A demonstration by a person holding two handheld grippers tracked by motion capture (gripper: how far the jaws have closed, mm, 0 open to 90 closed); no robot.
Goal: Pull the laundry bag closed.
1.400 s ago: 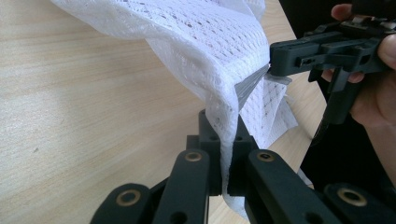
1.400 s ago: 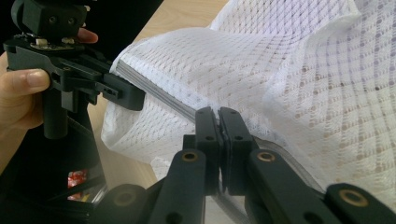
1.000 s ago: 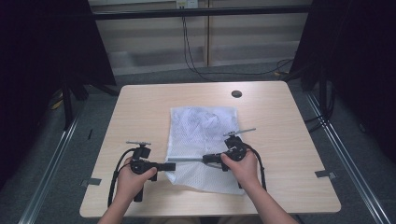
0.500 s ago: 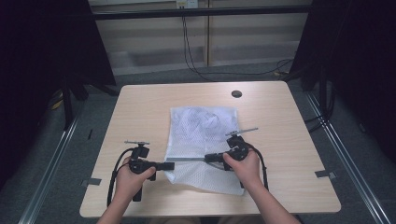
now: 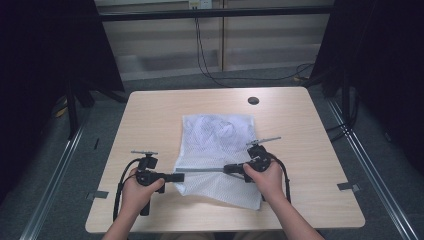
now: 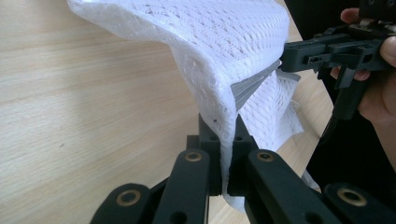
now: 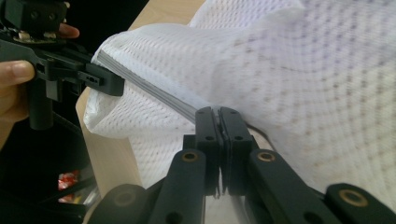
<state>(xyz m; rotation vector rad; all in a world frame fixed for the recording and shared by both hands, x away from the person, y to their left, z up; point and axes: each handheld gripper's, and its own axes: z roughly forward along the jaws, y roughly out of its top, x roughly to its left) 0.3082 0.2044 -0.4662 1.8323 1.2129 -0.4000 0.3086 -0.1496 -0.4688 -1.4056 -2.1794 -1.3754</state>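
Note:
A white mesh bag point(image 5: 217, 134) lies flat in the middle of the wooden table point(image 5: 150, 120). Its near edge carries a grey zipper strip point(image 5: 204, 170), pulled taut and lifted between the two grippers. My left gripper point(image 5: 181, 177) is shut on the strip's left end, with white mesh point(image 6: 219, 70) bunched between its jaws. My right gripper point(image 5: 226, 169) is shut on the strip's right part point(image 7: 159, 95). In the left gripper view the right gripper point(image 6: 286, 58) shows at the upper right. In the right gripper view the left gripper point(image 7: 114, 85) shows at the upper left.
A round black cable port point(image 5: 253, 100) sits near the table's far edge. Bare wood lies to either side of the bag. Black cables point(image 5: 205, 55) trail on the floor beyond the table, and dark curtains stand at both sides.

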